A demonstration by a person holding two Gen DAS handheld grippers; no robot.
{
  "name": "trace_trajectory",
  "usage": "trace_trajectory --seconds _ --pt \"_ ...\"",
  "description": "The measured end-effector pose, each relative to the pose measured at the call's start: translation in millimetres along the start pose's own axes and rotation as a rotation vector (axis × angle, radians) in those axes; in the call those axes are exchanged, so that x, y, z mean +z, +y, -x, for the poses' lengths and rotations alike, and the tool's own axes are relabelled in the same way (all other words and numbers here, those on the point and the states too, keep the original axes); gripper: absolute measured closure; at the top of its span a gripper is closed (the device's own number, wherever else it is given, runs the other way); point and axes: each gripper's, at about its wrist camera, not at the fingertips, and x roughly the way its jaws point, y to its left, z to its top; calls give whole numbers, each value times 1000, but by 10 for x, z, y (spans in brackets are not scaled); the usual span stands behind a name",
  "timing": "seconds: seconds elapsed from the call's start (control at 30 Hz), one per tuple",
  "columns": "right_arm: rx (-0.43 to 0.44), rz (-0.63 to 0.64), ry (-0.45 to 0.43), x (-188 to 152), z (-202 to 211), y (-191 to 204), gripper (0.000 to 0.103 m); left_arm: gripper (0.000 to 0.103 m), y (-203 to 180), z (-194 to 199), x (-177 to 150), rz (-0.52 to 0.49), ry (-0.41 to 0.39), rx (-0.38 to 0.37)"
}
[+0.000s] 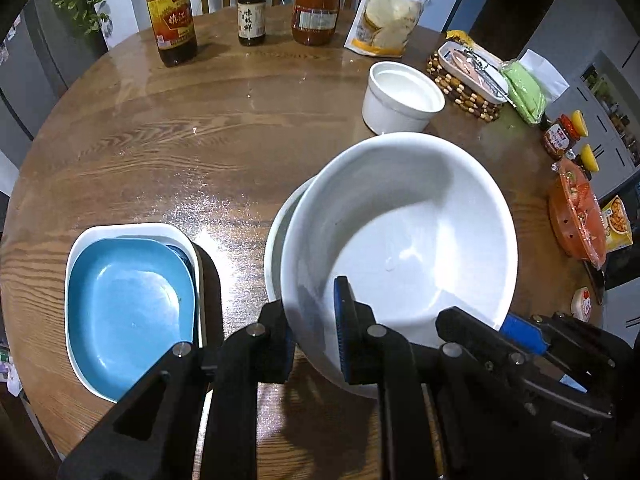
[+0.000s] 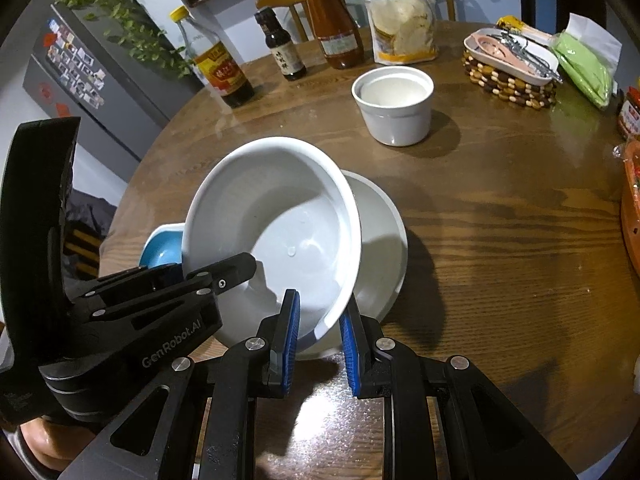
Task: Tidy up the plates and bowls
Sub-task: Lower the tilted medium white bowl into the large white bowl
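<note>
A large white bowl [image 1: 404, 240] [image 2: 276, 232] hangs tilted over a second, wider white bowl [image 1: 274, 240] [image 2: 382, 240] that stands on the round wooden table [image 1: 200, 128]. I cannot tell whether the two touch. My left gripper [image 1: 316, 320] is shut on the large bowl's near rim. My right gripper [image 2: 320, 312] is shut on the same rim further round, and its blue pad [image 1: 520, 330] shows in the left wrist view. At the left a blue dish [image 1: 128, 300] [image 2: 162, 250] lies inside a white rectangular dish [image 1: 80, 248].
A small white cup [image 1: 400, 96] [image 2: 394, 104] stands behind the bowls. Sauce bottles [image 1: 172, 16] and a flour bag [image 1: 390, 8] line the far edge. A beaded trivet with a utensil tray [image 2: 508, 60], a green packet [image 1: 524, 92] and jars [image 1: 560, 136] crowd the right side.
</note>
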Motion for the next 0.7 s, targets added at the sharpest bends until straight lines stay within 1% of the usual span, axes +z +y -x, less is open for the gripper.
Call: trace_trajectory --seconds 0.4,0.7 --pt "4 -8 45 39 -105 -30 81 88 52 -111 60 13 49 -3" --pt "4 -29 80 67 -187 -62 81 88 33 -169 84 1 65 1"
